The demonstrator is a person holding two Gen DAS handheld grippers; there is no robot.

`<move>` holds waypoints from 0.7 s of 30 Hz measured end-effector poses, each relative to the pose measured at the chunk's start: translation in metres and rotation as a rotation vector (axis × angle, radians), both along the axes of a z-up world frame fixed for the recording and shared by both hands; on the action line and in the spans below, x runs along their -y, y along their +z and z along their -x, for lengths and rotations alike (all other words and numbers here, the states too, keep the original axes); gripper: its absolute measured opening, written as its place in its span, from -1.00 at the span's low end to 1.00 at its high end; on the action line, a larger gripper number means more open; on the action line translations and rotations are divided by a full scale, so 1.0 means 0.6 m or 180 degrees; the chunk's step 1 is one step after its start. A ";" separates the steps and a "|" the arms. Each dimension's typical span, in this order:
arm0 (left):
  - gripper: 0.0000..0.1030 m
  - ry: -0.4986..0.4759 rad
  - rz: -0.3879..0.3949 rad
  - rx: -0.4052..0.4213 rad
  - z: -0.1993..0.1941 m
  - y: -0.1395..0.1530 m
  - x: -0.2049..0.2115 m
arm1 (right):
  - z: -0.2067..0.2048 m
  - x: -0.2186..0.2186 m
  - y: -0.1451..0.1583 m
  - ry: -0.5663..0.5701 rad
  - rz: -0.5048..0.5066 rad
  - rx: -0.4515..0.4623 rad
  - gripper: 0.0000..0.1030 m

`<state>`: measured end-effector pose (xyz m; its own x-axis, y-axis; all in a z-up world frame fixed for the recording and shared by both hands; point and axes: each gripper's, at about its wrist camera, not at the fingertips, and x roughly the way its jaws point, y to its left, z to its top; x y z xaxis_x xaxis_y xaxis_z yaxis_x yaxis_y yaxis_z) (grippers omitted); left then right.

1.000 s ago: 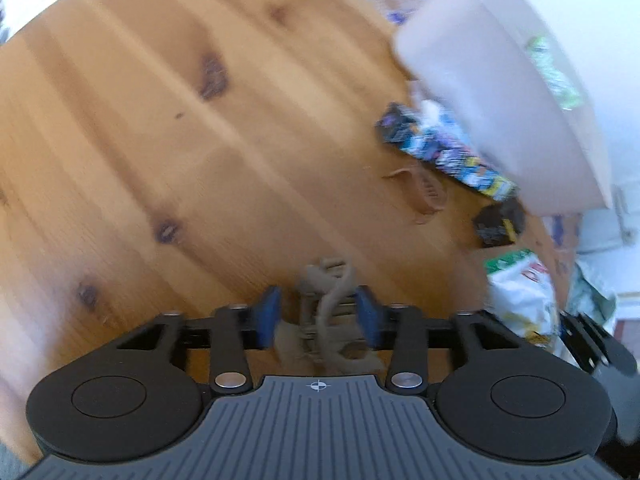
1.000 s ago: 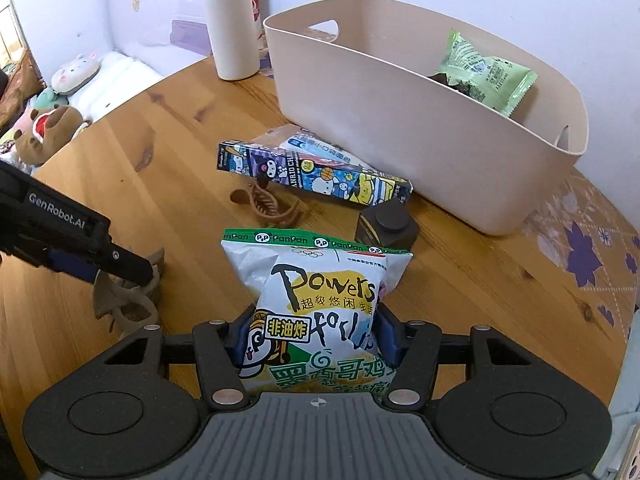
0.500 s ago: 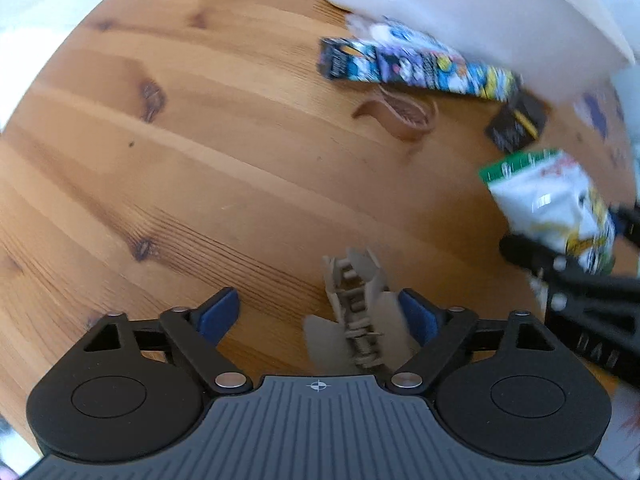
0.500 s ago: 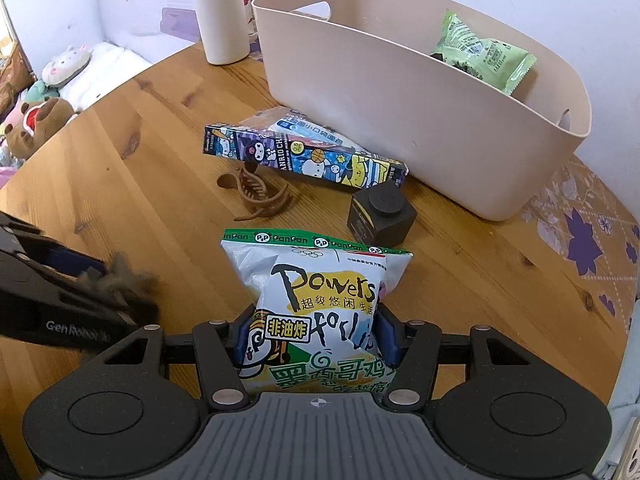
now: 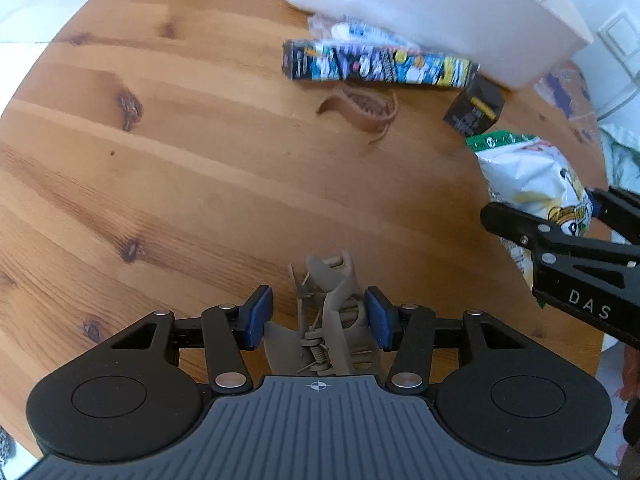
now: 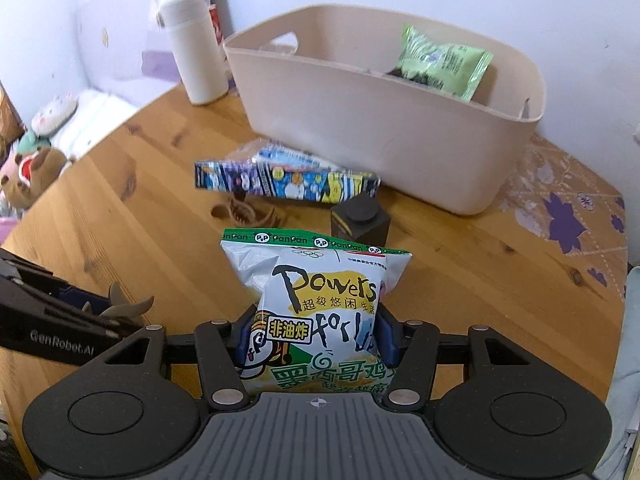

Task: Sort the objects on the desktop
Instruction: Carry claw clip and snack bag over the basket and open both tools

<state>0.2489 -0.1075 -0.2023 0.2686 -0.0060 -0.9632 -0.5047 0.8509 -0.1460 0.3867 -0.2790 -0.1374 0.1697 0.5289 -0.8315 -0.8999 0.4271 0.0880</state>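
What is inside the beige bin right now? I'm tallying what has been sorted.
The bin holds one green snack packet, leaning against the far wall with something dark at its base. The near wall hides the bin's floor, so anything lying lower cannot be seen.

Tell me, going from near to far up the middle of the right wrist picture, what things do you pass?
Snack bag held between the fingers → small dark bottle → cartoon-printed box → beige bin with a green packet inside.

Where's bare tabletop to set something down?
Free: the wide wood left of the brown claw clip, up to the white bottle. Crowded: bin front, with the cartoon box, the dark cube and the chip bag.
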 end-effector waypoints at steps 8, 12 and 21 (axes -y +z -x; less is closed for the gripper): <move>0.00 0.0055 -0.0038 0.0360 -0.021 0.062 -0.029 | -0.015 0.016 0.065 -0.0213 -0.0318 0.0142 0.05; 0.00 0.0065 -0.0122 0.0551 -0.036 0.102 -0.060 | -0.035 0.012 0.107 -0.0333 -0.0471 0.0291 0.05; 0.00 0.0088 -0.0342 0.1129 -0.122 0.208 -0.133 | -0.088 -0.029 0.177 -0.0582 -0.0677 0.0617 0.05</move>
